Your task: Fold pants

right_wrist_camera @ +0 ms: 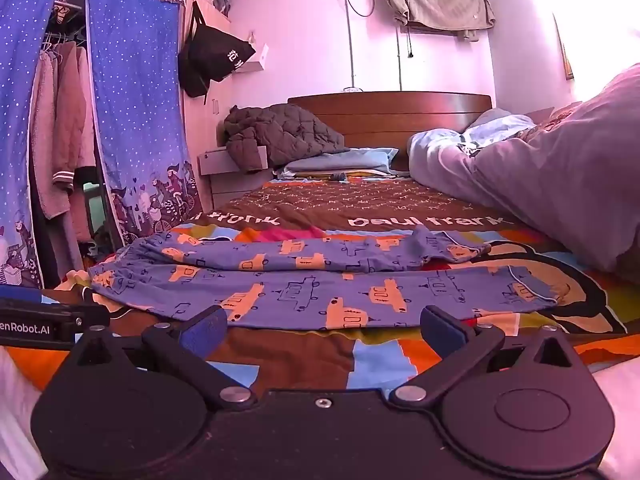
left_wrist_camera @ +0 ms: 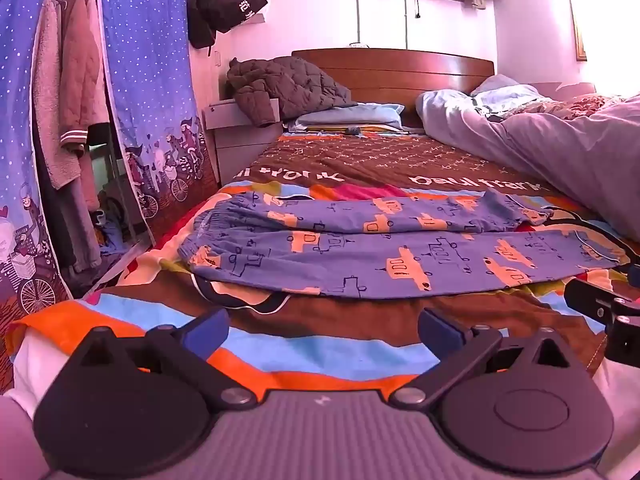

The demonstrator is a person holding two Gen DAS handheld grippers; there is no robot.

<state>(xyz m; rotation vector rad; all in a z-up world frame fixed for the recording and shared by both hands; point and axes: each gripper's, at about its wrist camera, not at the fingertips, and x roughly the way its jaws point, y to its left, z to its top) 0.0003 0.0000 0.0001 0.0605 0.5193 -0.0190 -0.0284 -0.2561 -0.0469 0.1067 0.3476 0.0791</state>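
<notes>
Left tongs (left_wrist_camera: pixel 323 330), right tongs (right_wrist_camera: pixel 323 330): wide open

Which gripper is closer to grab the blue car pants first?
Probably the right gripper: its open fingertips sit right at the near edge of the blue car-print cotton pants. The left gripper shows bedspread before them.

Pink-tinted daylight glares from right; fisheye-bent edges.

The bedspread (right_wrist_camera: pixel 360 208) reads "paul frank"; the left gripper (right_wrist_camera: pixel 52 320) reads "enRobot.AI".
</notes>
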